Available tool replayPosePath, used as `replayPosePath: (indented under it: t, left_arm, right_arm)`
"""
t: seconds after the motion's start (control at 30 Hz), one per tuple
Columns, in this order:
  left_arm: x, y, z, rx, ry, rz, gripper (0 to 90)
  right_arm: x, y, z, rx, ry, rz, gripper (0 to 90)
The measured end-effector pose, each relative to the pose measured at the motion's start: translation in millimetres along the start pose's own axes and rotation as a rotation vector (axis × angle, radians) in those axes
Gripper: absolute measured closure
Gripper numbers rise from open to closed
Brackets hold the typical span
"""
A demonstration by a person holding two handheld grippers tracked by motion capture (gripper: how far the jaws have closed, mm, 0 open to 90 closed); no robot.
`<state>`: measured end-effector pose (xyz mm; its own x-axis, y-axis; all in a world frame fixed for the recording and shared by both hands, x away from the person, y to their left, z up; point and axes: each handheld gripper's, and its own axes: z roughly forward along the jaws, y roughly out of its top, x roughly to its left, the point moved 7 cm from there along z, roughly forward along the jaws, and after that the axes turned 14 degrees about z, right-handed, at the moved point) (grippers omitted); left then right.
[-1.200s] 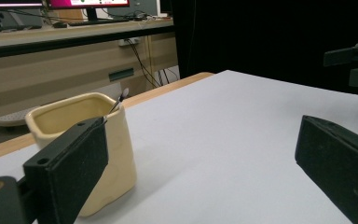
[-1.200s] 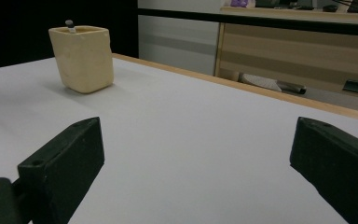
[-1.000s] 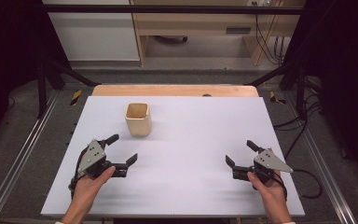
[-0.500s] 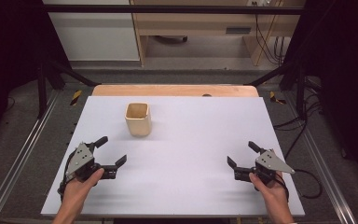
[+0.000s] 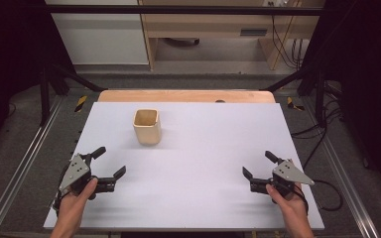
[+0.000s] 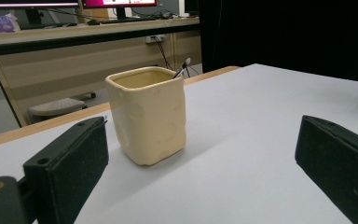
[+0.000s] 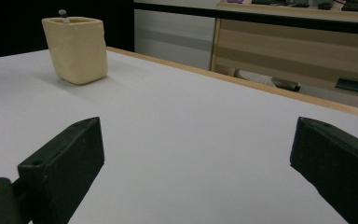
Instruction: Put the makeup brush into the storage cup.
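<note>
The cream square cup (image 5: 147, 127) was seen upright at about one o'clock from the nearer, wide-open left gripper (image 5: 110, 161), with the right gripper (image 5: 258, 164) likewise spread, farther off.

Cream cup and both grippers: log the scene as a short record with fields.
cup: cream cup, upright, on the far left part of the white table
cup contents: not clear
left gripper: left gripper, open, near the table's left edge, apart from the cup
right gripper: right gripper, open, near the right edge, holding nothing
aim: the cup stands between the left gripper's jaws in its own view
</note>
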<state>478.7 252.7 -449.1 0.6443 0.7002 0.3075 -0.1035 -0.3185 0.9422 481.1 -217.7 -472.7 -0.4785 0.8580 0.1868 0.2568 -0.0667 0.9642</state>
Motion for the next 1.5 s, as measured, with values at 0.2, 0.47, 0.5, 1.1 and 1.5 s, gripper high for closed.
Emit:
replayPosePath:
  t: [0.2, 0.47, 0.5, 1.1, 1.5]
  left_arm:
    - [2.7, -6.0, -5.6, -0.006, 0.01, 0.002, 2.4]
    - [2.1, -10.8, -9.2, -0.017, 0.022, 0.002, 2.0]
    - [1.8, -11.1, -9.3, -0.02, 0.023, 0.001, 1.9]
    - [-2.6, -18.9, -14.8, -0.037, 0.026, 0.017, 1.5]
    - [-2.9, -14.5, -20.5, -0.072, 0.032, 0.016, 1.3]
  right_arm:
    - [-0.8, -0.6, -1.2, 0.001, -0.002, -0.007, 3.4]
    - [-2.5, -1.4, -3.1, 0.002, -0.009, -0.009, 3.2]
    - [-2.5, -1.5, -3.4, 0.002, -0.009, -0.008, 3.2]
    - [-5.3, -0.6, -9.0, -0.011, -0.013, -0.011, 3.0]
    - [-9.2, -0.6, -10.3, -0.025, -0.024, -0.013, 2.6]
